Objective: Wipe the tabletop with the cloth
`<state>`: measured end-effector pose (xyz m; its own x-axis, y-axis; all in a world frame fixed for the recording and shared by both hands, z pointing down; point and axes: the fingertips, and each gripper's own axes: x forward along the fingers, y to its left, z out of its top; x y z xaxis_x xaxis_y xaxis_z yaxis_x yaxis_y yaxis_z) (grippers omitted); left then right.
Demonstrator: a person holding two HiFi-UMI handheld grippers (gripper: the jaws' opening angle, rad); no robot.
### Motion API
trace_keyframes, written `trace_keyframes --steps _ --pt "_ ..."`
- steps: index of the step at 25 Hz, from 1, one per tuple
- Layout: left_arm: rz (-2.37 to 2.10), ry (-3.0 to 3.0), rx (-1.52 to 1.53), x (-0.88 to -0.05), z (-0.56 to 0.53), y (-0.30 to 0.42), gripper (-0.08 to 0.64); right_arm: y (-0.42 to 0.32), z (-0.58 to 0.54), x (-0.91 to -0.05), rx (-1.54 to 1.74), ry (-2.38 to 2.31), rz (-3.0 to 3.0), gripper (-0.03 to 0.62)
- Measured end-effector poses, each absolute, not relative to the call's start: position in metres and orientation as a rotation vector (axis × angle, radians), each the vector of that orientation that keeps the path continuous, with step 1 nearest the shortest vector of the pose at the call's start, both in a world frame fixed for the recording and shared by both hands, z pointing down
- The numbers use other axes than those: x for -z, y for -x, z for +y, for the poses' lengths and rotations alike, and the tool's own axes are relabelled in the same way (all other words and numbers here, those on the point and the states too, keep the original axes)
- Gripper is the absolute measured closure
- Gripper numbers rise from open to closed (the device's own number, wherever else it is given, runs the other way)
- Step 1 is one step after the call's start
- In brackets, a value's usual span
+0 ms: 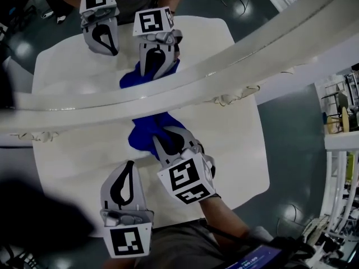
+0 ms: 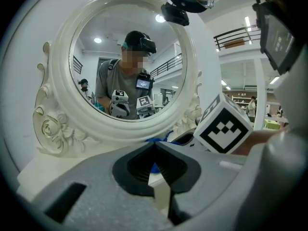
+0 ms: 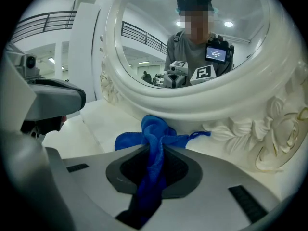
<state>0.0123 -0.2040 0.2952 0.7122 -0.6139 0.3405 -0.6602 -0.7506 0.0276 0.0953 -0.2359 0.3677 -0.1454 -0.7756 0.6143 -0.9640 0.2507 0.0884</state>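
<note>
The fingers (image 3: pixel 185 172) of the right gripper (image 1: pixel 162 142) are clenched on a fold of the blue cloth (image 3: pixel 154 129). The rest of the cloth lies bunched on the white worktop (image 1: pixel 235 150), right against the foot of the ornate white mirror (image 2: pixel 62 129). The fingers of the left gripper (image 2: pixel 154 146) are closed tip to tip on nothing.

Judging by this, the wiping itself is in hand, with the cloth gripped and down on the surface. The next move calls for dragging the cloth away from the mirror across the bare worktop, pressing it flat enough to spread the wad, without nudging the frame.

The right gripper slopes down toward the mirror, its marker cube nearest the person and the forearm trailing back toward the lower right of the head view. The left gripper sits just to its left, closer to the person, aimed the same way but flatter.
</note>
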Motion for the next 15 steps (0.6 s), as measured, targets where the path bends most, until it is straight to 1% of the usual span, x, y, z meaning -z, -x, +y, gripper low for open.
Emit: trace_keyframes --steps 15 --pt "-1.172 -2.741 -0.515 -0.289 -0.184 0.002 0.545 -0.087 -0.222 -0.367 -0.472 -1.524 -2.003 0.529"
